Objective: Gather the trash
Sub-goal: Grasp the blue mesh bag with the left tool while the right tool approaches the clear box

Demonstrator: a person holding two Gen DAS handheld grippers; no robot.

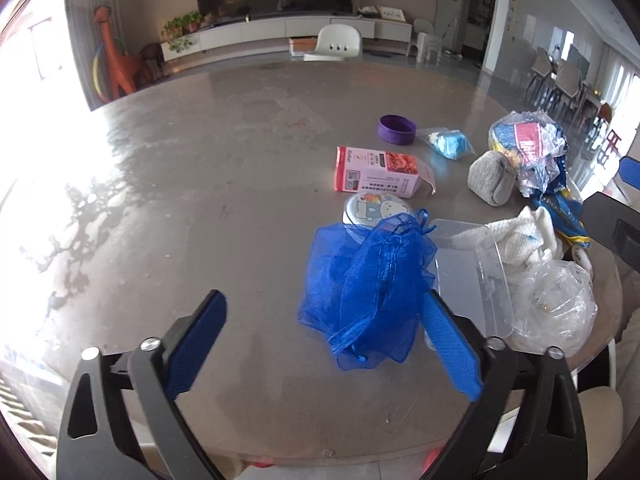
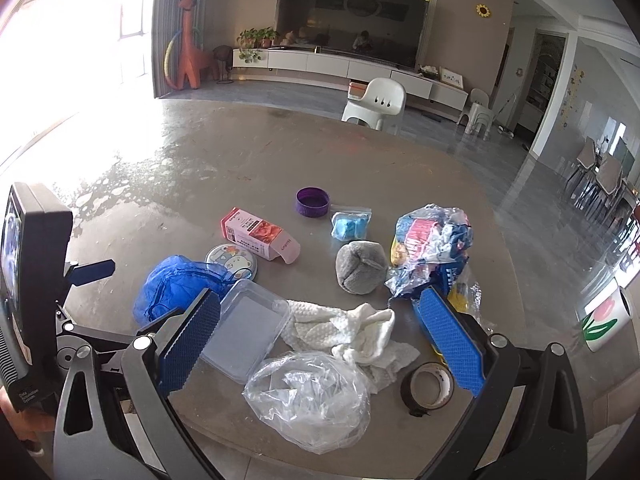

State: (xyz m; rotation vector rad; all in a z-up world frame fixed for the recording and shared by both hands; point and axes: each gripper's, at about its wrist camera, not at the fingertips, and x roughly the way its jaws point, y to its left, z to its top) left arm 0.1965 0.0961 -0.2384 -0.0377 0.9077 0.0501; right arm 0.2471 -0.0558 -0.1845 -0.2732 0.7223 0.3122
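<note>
Grey counter (image 2: 200, 168) is strewn with trash, both grippers held open above it.

Blue mesh bag (image 1: 372, 280) is framed between the spread fingers of the left gripper (image 1: 324, 320), ungripped. Clear plastic bag (image 2: 308, 404) and white cloth (image 2: 360, 332) are seen between the parted fingers of the right gripper (image 2: 320, 324). Print on the pink carton (image 2: 260, 238) cannot be read.

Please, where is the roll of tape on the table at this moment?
In the right wrist view the roll of tape lies flat at the near edge of the table, beside the right gripper's right finger and right of the white cloth.
</note>
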